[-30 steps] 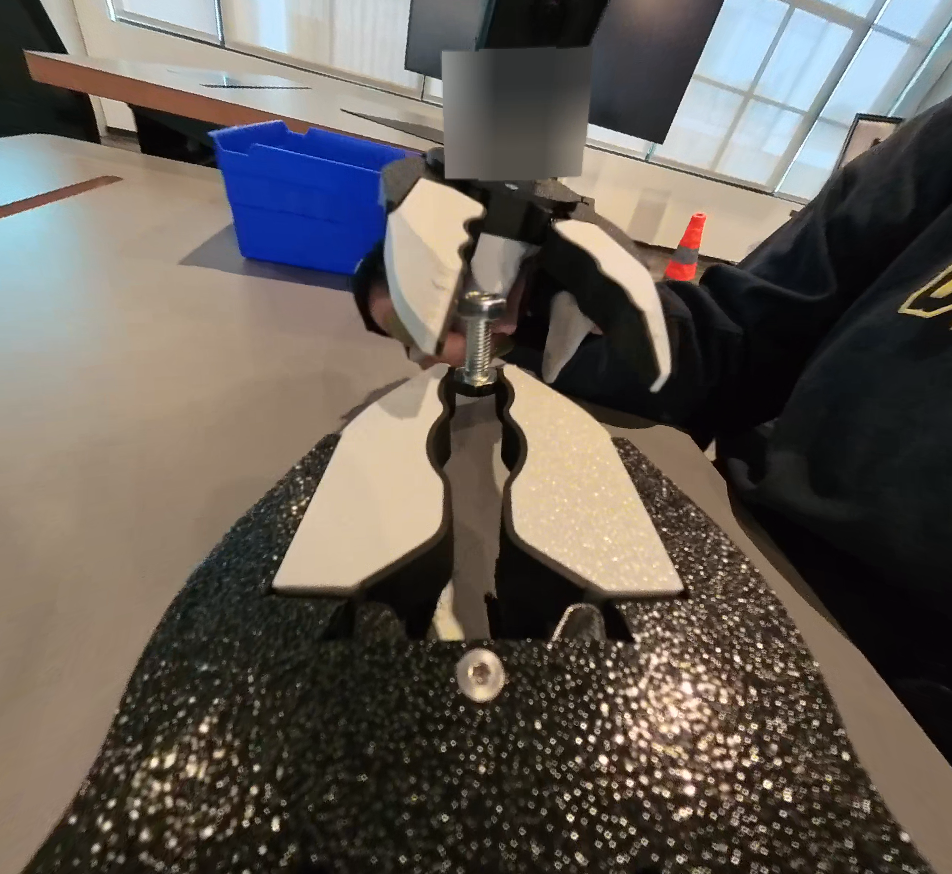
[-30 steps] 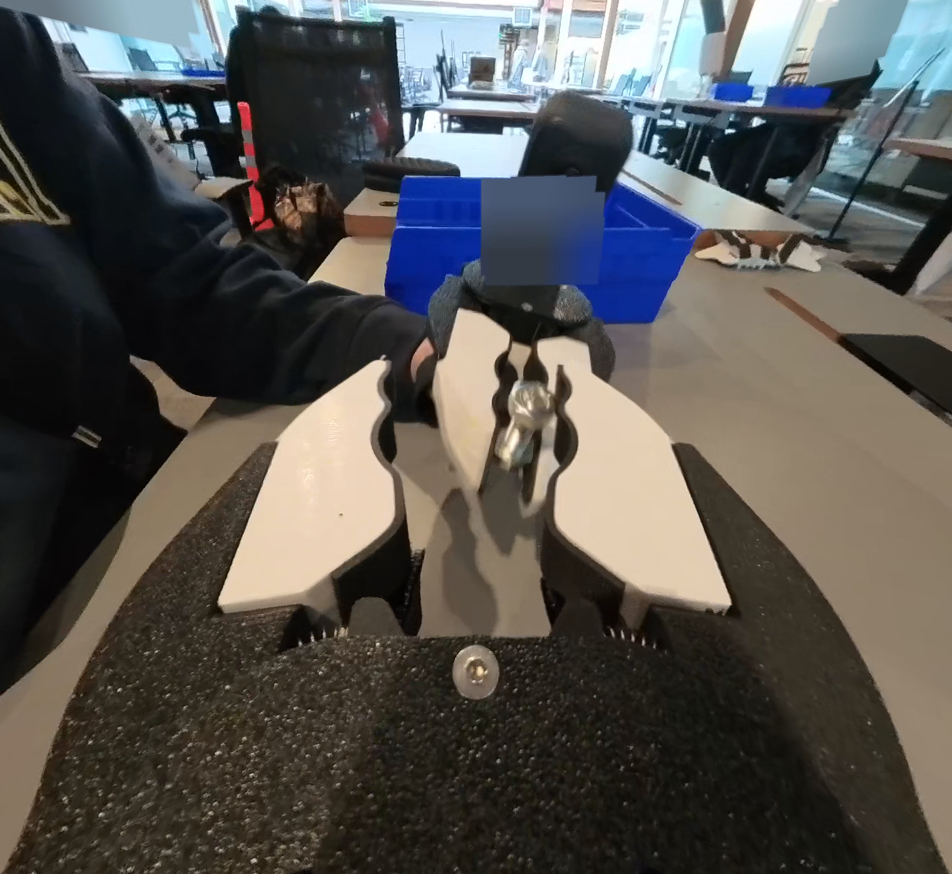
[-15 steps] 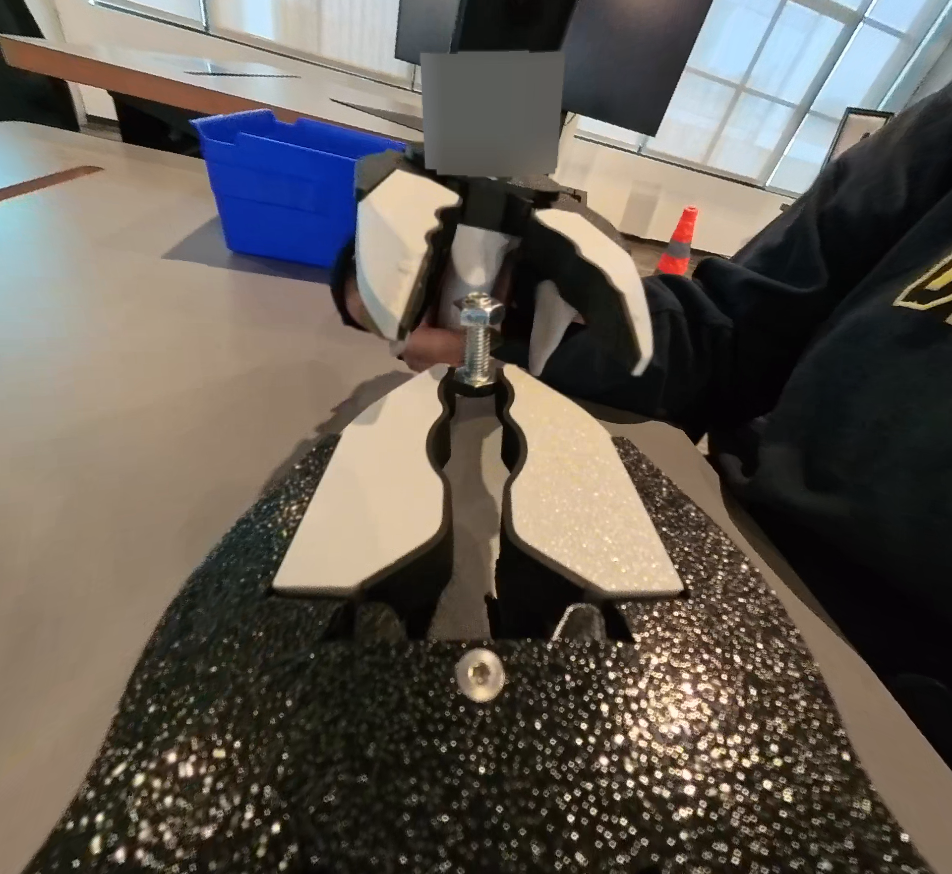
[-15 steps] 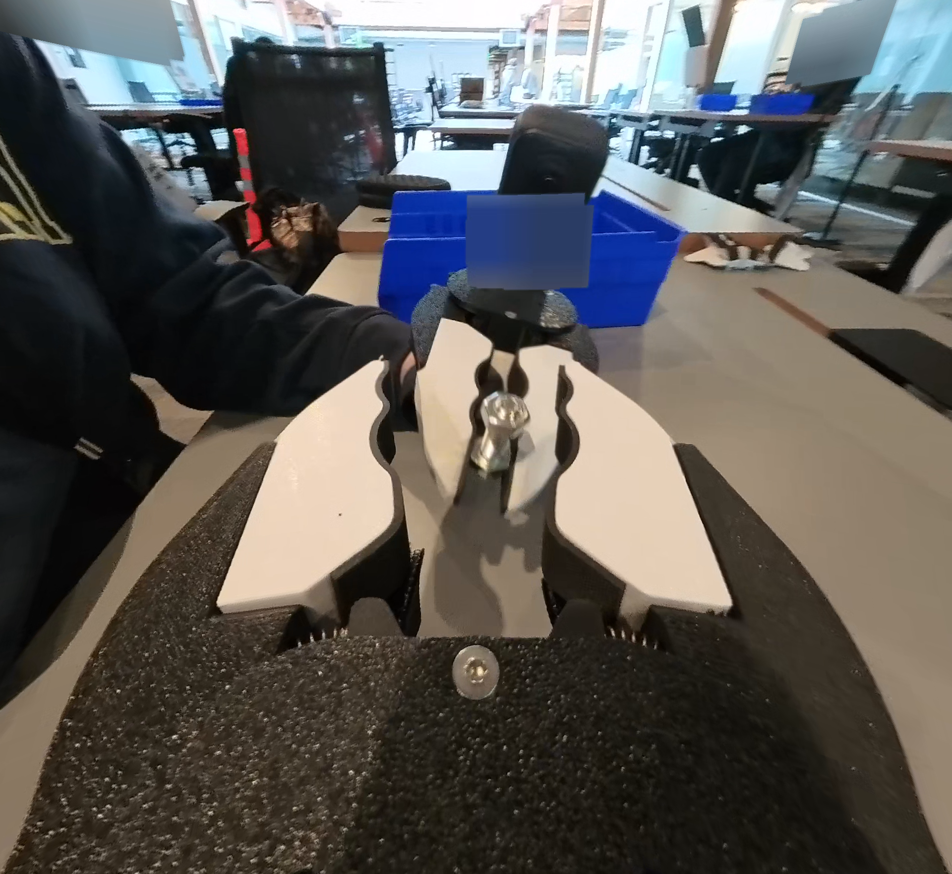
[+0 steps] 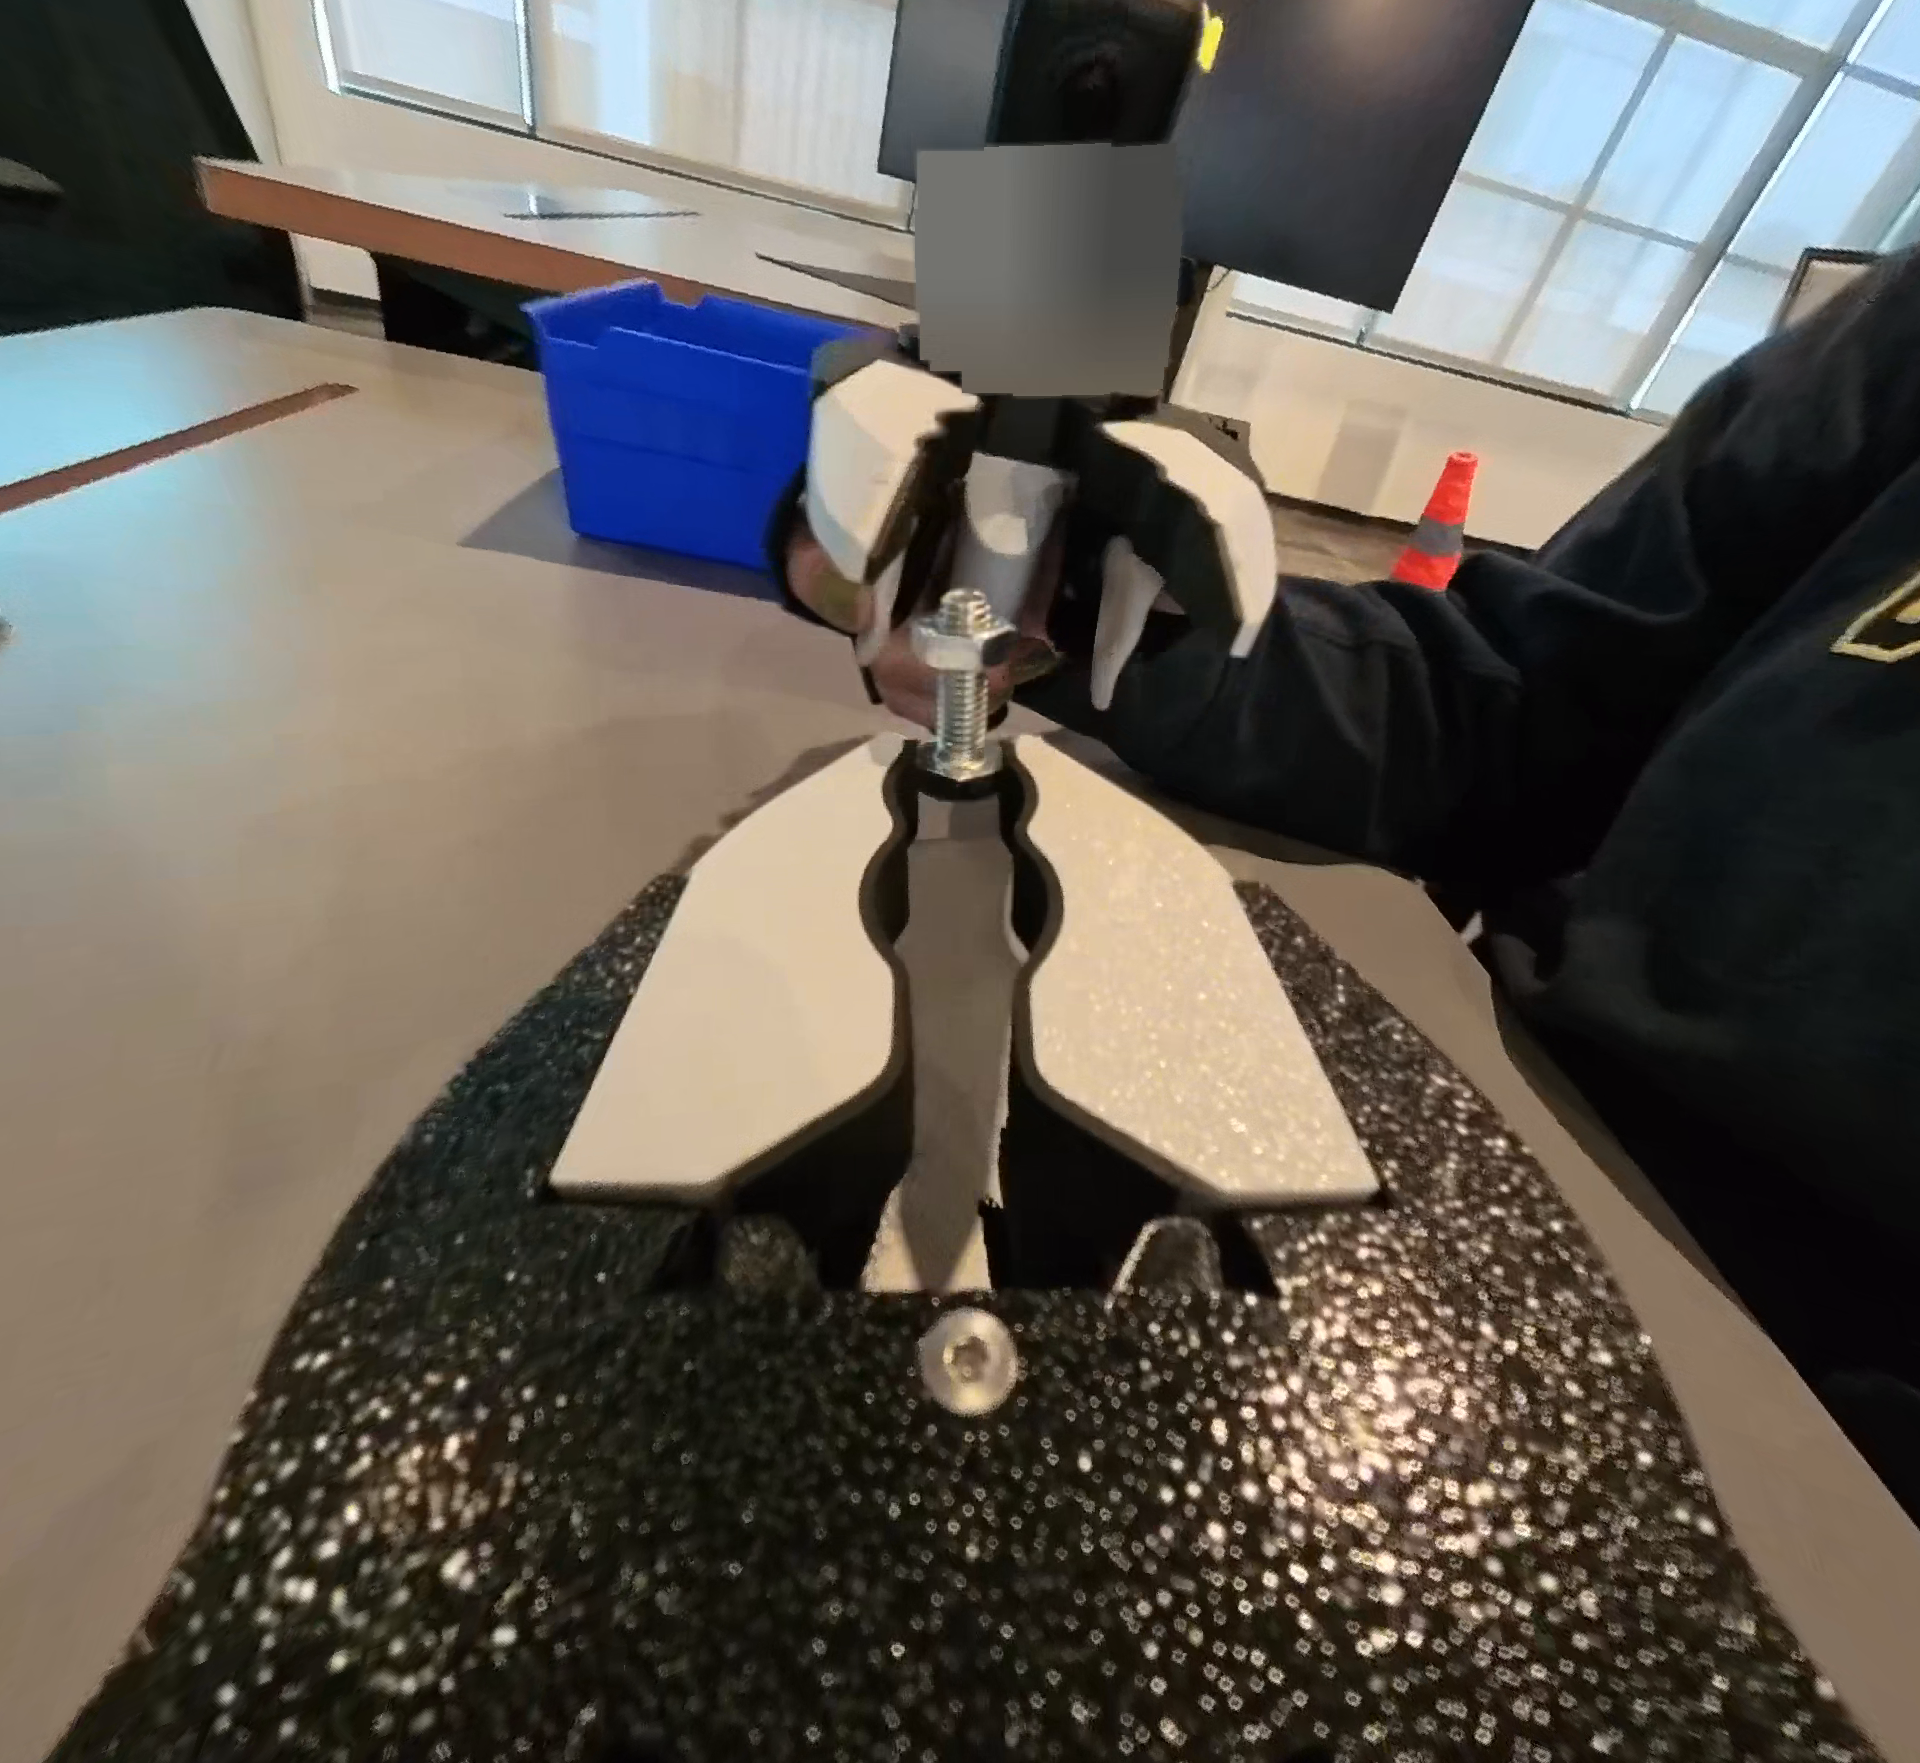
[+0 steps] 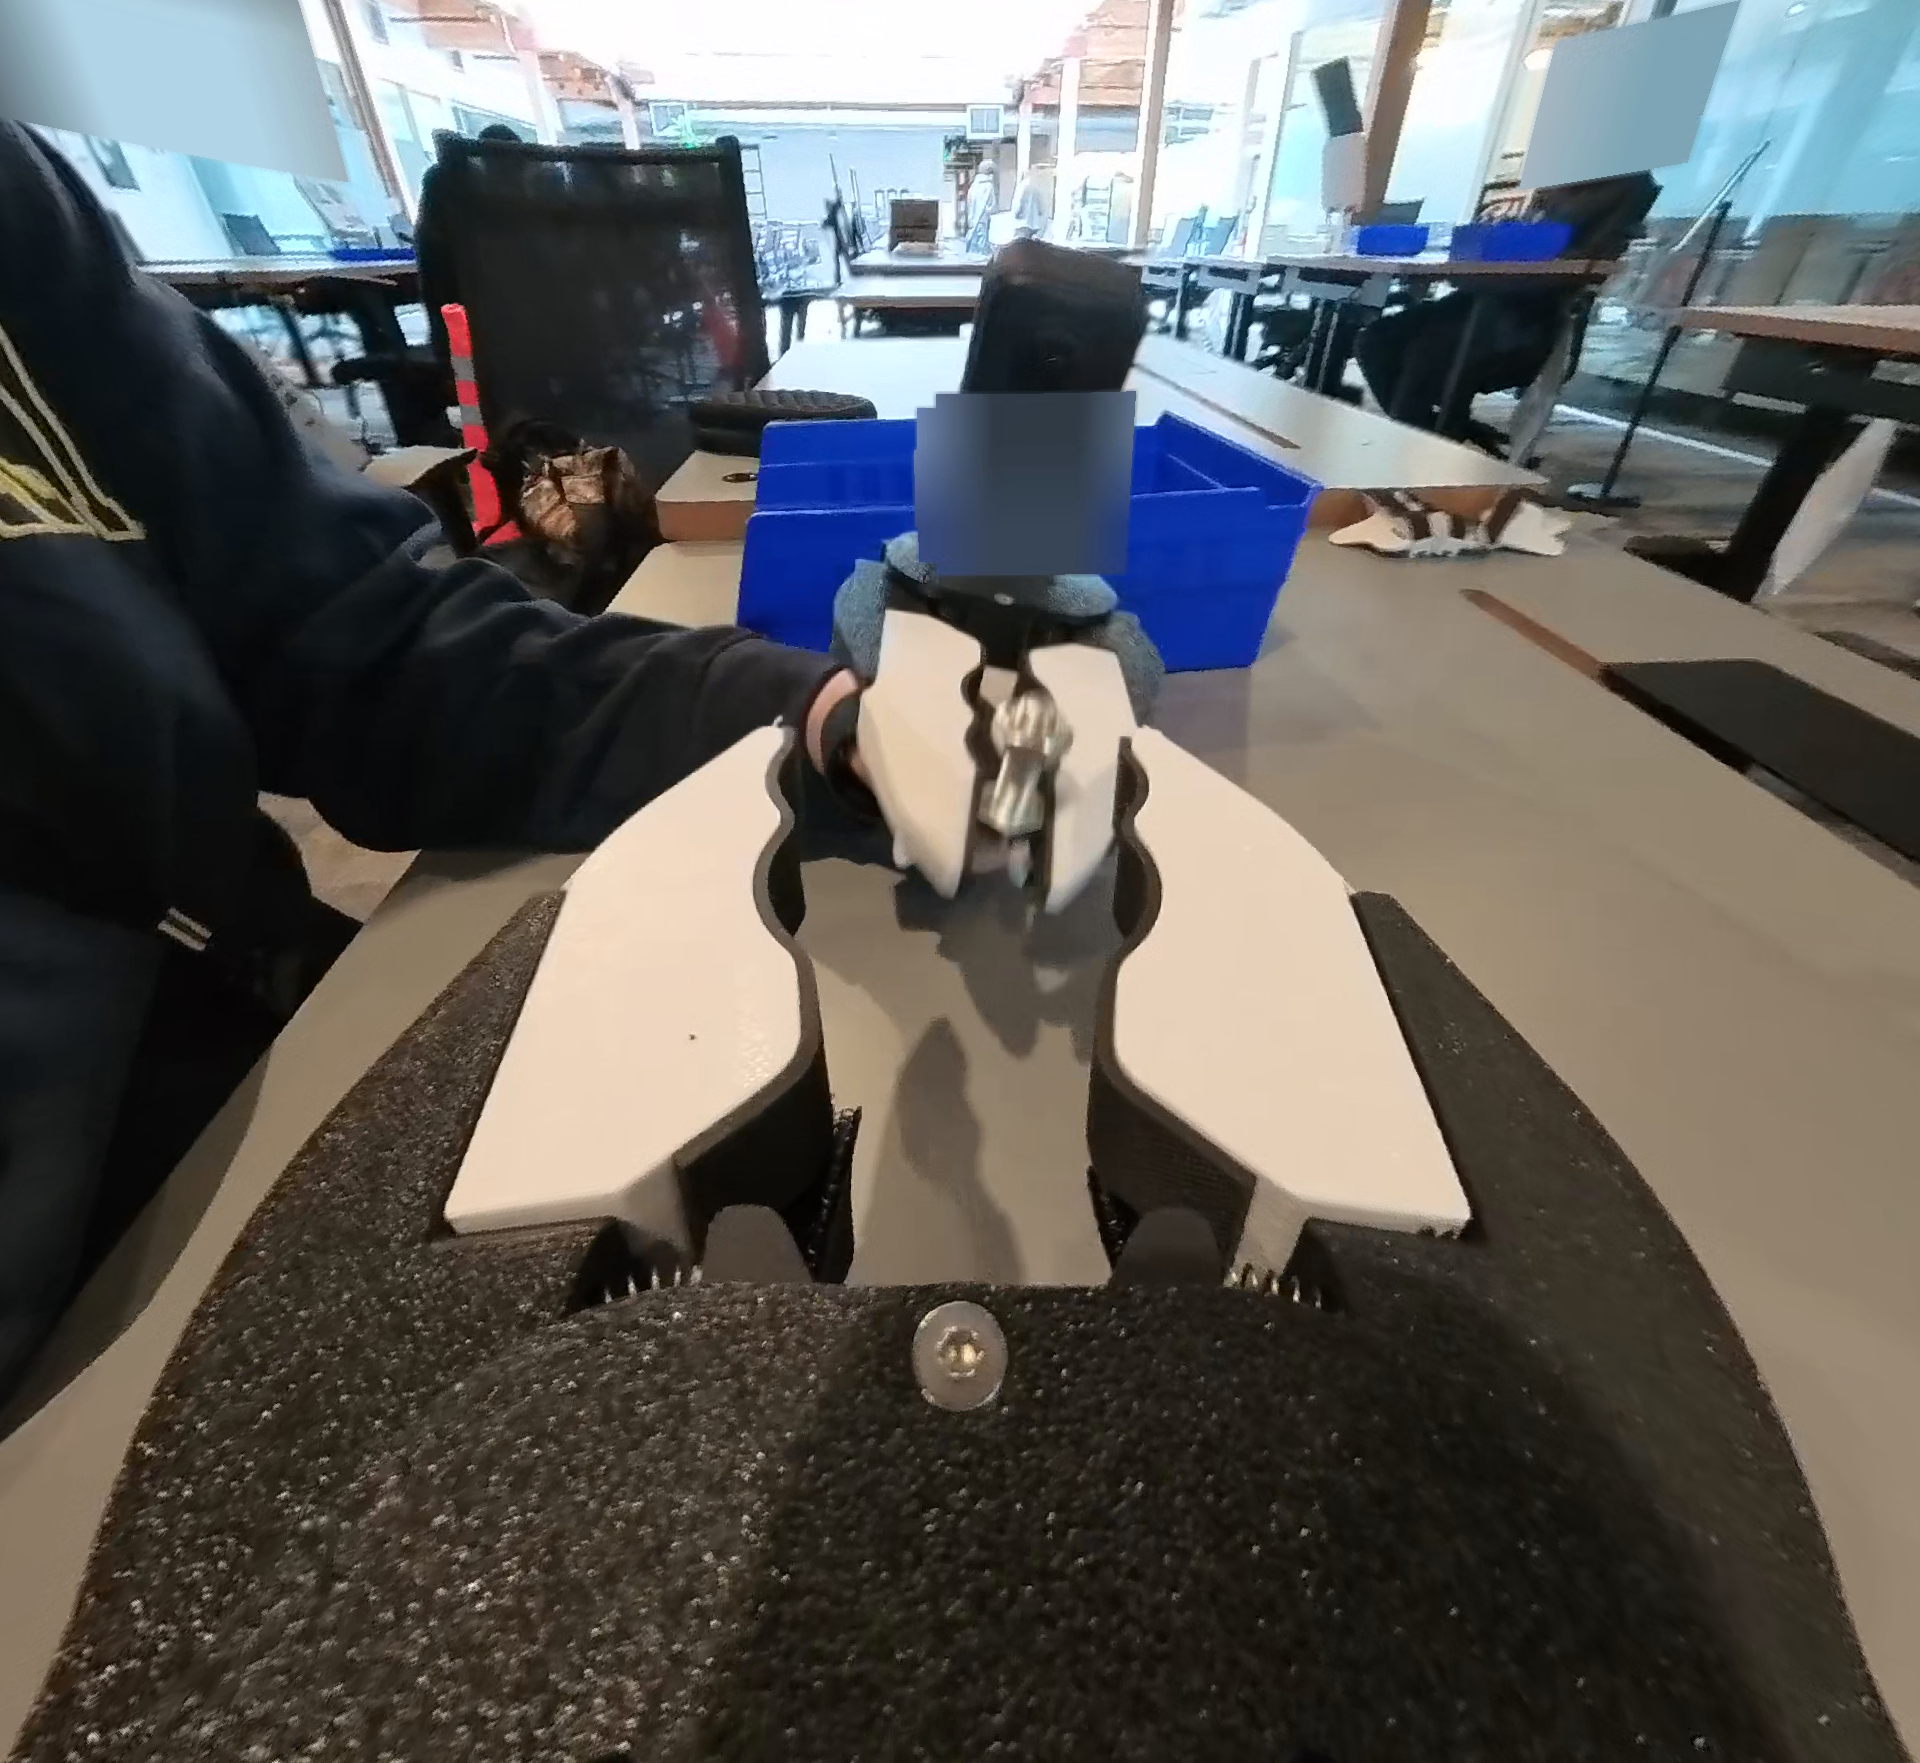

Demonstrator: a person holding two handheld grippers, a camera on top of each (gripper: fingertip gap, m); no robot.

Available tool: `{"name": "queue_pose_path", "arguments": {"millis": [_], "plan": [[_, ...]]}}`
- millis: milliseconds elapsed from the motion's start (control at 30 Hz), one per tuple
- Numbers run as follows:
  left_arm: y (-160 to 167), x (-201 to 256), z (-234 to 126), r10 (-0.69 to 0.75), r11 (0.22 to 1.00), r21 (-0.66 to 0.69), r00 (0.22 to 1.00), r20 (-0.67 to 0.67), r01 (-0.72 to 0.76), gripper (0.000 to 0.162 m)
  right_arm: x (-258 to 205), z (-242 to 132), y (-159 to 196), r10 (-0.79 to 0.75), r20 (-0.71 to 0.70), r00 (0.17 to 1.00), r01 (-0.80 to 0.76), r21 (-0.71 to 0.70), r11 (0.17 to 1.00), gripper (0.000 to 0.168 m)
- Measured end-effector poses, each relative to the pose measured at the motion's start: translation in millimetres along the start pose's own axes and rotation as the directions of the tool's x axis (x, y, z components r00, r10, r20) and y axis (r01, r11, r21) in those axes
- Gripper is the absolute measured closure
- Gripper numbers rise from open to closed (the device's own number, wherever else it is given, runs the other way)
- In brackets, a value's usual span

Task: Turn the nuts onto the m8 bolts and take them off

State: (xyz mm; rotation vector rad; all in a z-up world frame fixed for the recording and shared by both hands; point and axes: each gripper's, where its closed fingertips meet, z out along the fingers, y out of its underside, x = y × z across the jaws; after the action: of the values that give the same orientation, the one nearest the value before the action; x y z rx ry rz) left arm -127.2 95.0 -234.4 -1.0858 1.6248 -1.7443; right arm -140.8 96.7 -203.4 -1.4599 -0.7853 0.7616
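A silver M8 bolt [image 5: 961, 716] stands upright, thread end up, with a hex nut [image 5: 964, 645] threaded near its top. My left gripper [image 5: 956, 778] is shut on the bolt's lower end. My right gripper [image 5: 1039, 633] is open just behind the nut, not touching it. In the right wrist view my right gripper [image 6: 956, 778] is open and empty. A short way ahead of it, the left gripper [image 6: 997, 872] holds the bolt [image 6: 1018, 788] with the nut [image 6: 1029, 731] on it, above the grey table [image 6: 1455, 882].
A blue bin [image 5: 675, 435] stands on the table behind the grippers, and shows in the right wrist view [image 6: 1205, 550]. The person's dark sleeve [image 5: 1455, 726] reaches in from the side. A black mat [image 6: 1766, 726] lies at the table's right. An orange cone [image 5: 1444, 518] stands on the floor. Left and right tips are no more than a few centimetres apart.
My right gripper, open throughout, has drawn back from the nut and bolt. The left gripper has kept its hold on the bolt, with the nut still near the top.
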Motion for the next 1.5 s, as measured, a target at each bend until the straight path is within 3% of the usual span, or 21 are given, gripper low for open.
{"name": "queue_pose_path", "arguments": {"millis": [267, 533, 767, 1133, 1233, 1267, 1300, 1433, 1500], "plan": [[8, 12, 17, -0.002, 0.999, -0.038, 0.998, -0.055, 0.000, 0.148, -18, 20, 12, 0.009, 0.089, 0.996, -0.005, -0.048, 0.999, 0.112], [-8, -7, -10, -0.002, 0.999, 0.038, 0.999, 0.045, 0.000, 0.148, -1, -2, 3, 0.023, 0.019, 1.000, -0.022, -0.011, 1.000, 0.119], [1, 2, 5, 0.014, 1.000, -0.017, 1.000, 0.001, -0.014, 0.148, -1, 7, 10, 0.010, -0.002, 1.000, -0.010, -0.041, 0.999, 0.118], [6, 8, 12, 0.030, 0.998, -0.046, 0.999, -0.022, -0.031, 0.147, 2, 10, 18, 0.027, -0.013, 1.000, -0.028, -0.081, 0.996, 0.153], [4, 7, 13, 0.046, 0.998, -0.031, 0.999, -0.010, -0.046, 0.147, 5, 8, 18, 0.041, -0.018, 0.999, -0.042, -0.076, 0.996, 0.153], [2, 8, 12, 0.053, 0.998, -0.016, 0.998, -0.016, -0.053, 0.144, 6, 8, 16, 0.042, -0.022, 0.999, -0.044, -0.071, 0.997, 0.154], [0, 8, 12, 0.056, 0.998, -0.001, 0.998, -0.015, -0.056, 0.131, 7, 7, 16, 0.039, -0.031, 0.999, -0.041, -0.067, 0.997, 0.153], [2, -12, 13, 0.072, 0.997, -0.024, 0.990, 0.124, -0.070, 0.061, 11, 1, 13, 0.037, -0.053, 0.998, -0.040, -0.056, 0.998, 0.153], [1, -20, 12, 0.086, 0.996, -0.015, 0.978, 0.188, -0.084, 0.046, 13, -3, 10, 0.031, -0.067, 0.997, -0.035, -0.052, 0.998, 0.153]]}}
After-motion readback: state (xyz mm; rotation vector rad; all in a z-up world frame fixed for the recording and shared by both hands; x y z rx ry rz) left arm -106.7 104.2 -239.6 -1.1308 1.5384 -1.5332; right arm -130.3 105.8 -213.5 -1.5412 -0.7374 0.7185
